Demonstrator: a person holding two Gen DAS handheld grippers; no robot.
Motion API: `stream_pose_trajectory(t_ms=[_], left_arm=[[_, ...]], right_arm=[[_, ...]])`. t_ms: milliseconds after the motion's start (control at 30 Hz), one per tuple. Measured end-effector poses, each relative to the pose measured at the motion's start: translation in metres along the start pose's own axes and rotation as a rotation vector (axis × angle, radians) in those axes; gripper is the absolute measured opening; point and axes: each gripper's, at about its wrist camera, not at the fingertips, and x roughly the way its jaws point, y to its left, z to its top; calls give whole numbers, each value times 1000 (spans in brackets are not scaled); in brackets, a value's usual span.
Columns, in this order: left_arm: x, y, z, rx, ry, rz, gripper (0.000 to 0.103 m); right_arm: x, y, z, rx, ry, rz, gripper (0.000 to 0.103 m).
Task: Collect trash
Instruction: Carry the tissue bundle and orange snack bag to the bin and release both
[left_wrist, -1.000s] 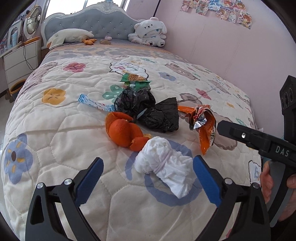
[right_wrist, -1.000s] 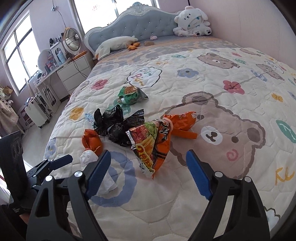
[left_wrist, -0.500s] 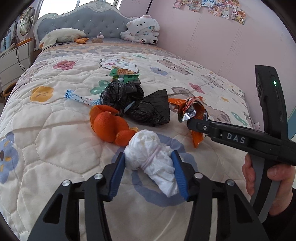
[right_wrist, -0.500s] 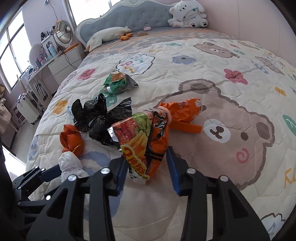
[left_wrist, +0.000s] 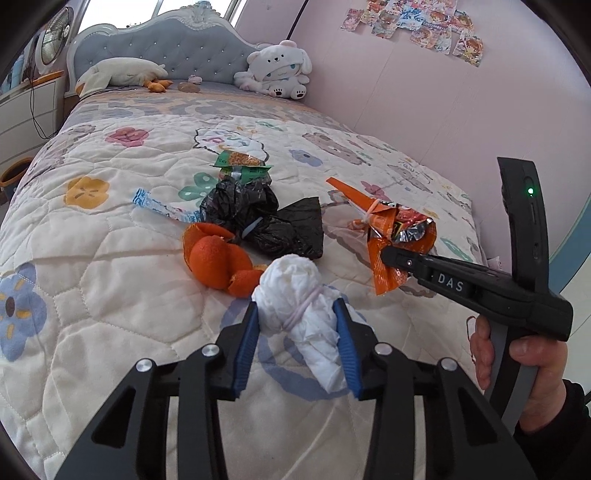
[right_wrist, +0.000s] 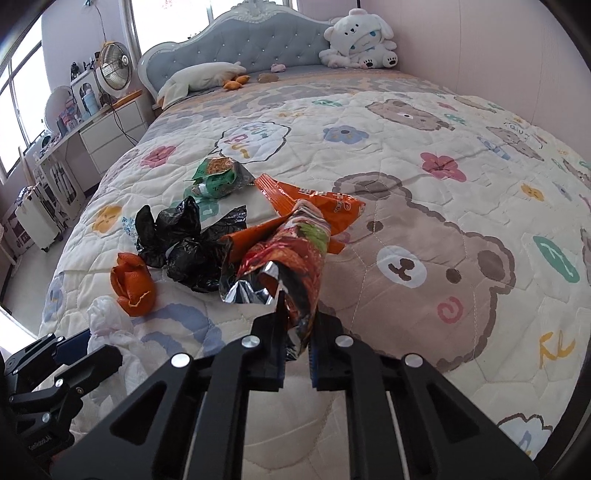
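- White crumpled tissue bundle (left_wrist: 299, 314) tied with a pale band lies on the quilted bed (left_wrist: 92, 258); the left gripper (left_wrist: 298, 345) is closing, blue pads pressing its sides.
- The right gripper (right_wrist: 297, 349) is closing, pinching the orange foil snack wrapper (right_wrist: 291, 258).
- Orange peel (left_wrist: 218, 258) sits at the bundle's ten o'clock.

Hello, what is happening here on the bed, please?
A person is collecting trash from the bed with two handheld grippers. The left gripper is closing around a white tissue bundle; the right gripper is closing on an orange snack wrapper. Orange peel, a black plastic bag and a green wrapper still lie there.
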Motion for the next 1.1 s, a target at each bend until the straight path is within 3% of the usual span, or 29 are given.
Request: stream_pose_trajectory(t_ms=[600,1100], left_arm=[[-61,12,1,11,-66,50,38],[-104,-8,-3,50,-118,56,38]], right_arm=[[-82,-6,-24,26,-68,-3,9],[-168,-8,-56,27,-139,-9,9]])
